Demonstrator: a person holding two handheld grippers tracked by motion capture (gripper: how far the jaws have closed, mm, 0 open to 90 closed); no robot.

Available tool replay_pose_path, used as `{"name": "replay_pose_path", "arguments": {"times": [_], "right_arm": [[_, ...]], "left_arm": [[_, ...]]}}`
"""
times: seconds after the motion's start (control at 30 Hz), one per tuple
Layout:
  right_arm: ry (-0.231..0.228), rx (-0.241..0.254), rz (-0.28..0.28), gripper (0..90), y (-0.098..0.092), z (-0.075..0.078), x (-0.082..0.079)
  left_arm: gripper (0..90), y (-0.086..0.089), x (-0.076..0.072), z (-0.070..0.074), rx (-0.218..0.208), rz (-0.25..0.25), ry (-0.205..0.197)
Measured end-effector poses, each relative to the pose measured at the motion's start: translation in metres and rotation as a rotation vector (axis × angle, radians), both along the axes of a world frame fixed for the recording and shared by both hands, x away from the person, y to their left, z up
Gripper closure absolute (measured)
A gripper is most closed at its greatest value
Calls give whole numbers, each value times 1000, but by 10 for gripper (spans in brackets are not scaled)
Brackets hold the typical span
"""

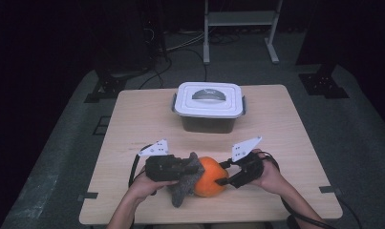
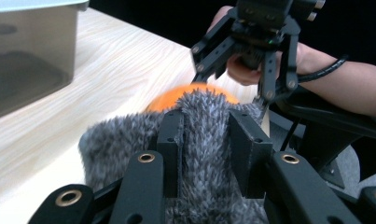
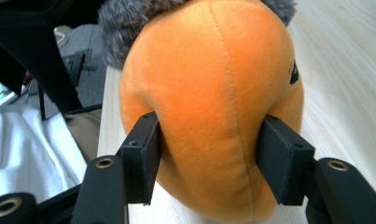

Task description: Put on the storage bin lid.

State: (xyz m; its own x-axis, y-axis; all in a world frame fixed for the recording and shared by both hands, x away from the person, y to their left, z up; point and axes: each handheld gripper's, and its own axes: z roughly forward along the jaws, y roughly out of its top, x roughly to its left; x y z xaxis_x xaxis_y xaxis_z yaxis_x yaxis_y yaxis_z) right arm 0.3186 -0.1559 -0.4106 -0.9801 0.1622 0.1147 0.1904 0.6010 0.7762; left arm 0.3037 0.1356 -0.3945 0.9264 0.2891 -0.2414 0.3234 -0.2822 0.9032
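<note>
pale wood table | left tool clamped on shaggy grey fur | right tool pinching round orange plush

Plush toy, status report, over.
Left hand-held gripper shut on grey fur. Right hand-held gripper pinching plush toy's orange body. Lidded container apart, behind.

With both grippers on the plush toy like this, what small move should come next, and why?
Probably lift it slightly. The left gripper pinches the grey fur, and the right gripper presses into the orange body, while the lidded container remains shut.
</note>
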Motion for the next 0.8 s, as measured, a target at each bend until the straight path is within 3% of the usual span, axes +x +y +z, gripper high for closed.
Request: {"name": "replay_pose_path", "arguments": {"times": [0.2, 0.3, 0.63, 0.73, 0.8], "right_arm": [[-60, -17, 54, 444, 12, 1, -11], [-98, -26, 100, 449, 15, -1, -17], [-157, -39, 152, 462, 14, -4, -27], [-138, -29, 144, 463, 13, -4, -26], [-142, -38, 148, 463, 14, -3, -27]], "left_arm": [[673, -20, -12, 13, 18, -70, -63], [673, -25, -13, 14, 47, -68, -78], [673, 8, 8, -4, 37, 28, 4], [674, 15, 13, -11, 7, 23, 53], [675, 12, 12, -9, 2, 17, 55]]}}
